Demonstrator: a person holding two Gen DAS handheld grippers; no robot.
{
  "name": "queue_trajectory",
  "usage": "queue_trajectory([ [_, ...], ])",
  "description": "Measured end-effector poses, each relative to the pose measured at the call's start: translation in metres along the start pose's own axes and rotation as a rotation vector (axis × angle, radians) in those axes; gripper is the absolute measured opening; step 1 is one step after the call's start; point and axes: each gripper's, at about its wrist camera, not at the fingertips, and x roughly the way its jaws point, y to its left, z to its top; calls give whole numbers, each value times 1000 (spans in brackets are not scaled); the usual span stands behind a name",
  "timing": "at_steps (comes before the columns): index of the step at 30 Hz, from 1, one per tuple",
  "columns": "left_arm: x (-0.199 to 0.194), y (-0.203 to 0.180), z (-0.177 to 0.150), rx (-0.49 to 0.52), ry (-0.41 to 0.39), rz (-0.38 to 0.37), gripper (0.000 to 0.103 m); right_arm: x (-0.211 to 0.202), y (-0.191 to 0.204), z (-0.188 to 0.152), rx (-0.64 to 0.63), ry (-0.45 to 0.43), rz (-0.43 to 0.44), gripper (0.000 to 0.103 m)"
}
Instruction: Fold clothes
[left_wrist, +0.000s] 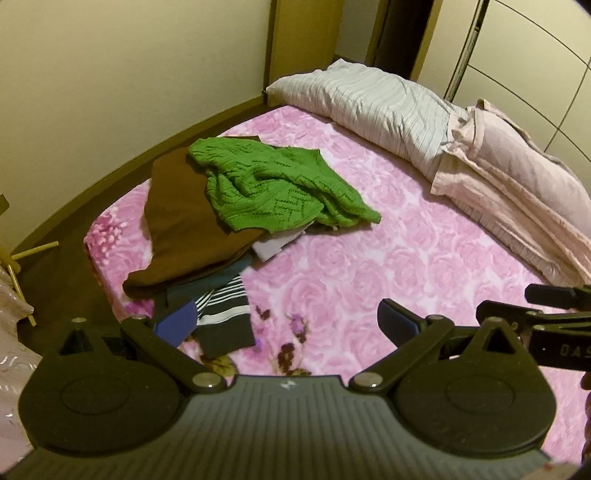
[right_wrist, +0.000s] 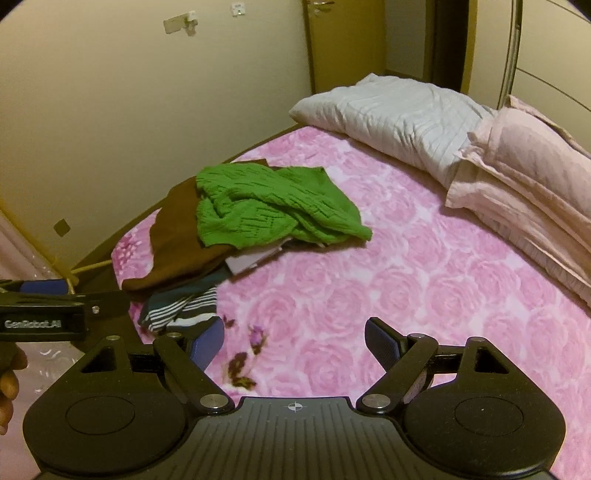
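A heap of clothes lies on the left part of the bed. On top is a crumpled green knit sweater (left_wrist: 273, 184) (right_wrist: 269, 210), partly over a brown garment (left_wrist: 184, 225) (right_wrist: 177, 243). A black-and-white striped piece (left_wrist: 225, 306) (right_wrist: 181, 314) and a white piece (left_wrist: 269, 245) stick out below. My left gripper (left_wrist: 286, 325) is open, hovering near the striped piece with nothing between its fingers. Over the pink cover in front of the heap, my right gripper (right_wrist: 295, 341) also stands open and holds nothing. Each gripper shows at the edge of the other's view.
The bed has a pink rose-patterned cover (left_wrist: 388, 266) (right_wrist: 388, 295). A grey-white pillow (left_wrist: 373, 103) (right_wrist: 399, 118) and a pale pink pillow (left_wrist: 517, 184) (right_wrist: 524, 177) lie at its head. A cream wall (left_wrist: 129, 74) runs along the far side. A hand (right_wrist: 9, 384) shows at the left.
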Motion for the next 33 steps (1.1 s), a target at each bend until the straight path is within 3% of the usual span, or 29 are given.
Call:
queue_trajectory([
  [5,7,-5,14,-52,-7,-5,102,9,-23,13,-2,-19,35,81],
  [12,18,6,38,-7,-22,52,102,31,-34,38,-26,-28,69,81],
  [17,47,26,63,188,-37,124,102,61,-17,64,-100,-40,78,81],
  [20,80,47,84,279,-30,115,102,88,0,79,-181,-38,74,81],
  [29,227,114,141,608,23,-3,102,227,60,122,-376,71,36,80],
  [33,296,129,162,781,34,-98,94,294,80,133,-502,107,17,80],
])
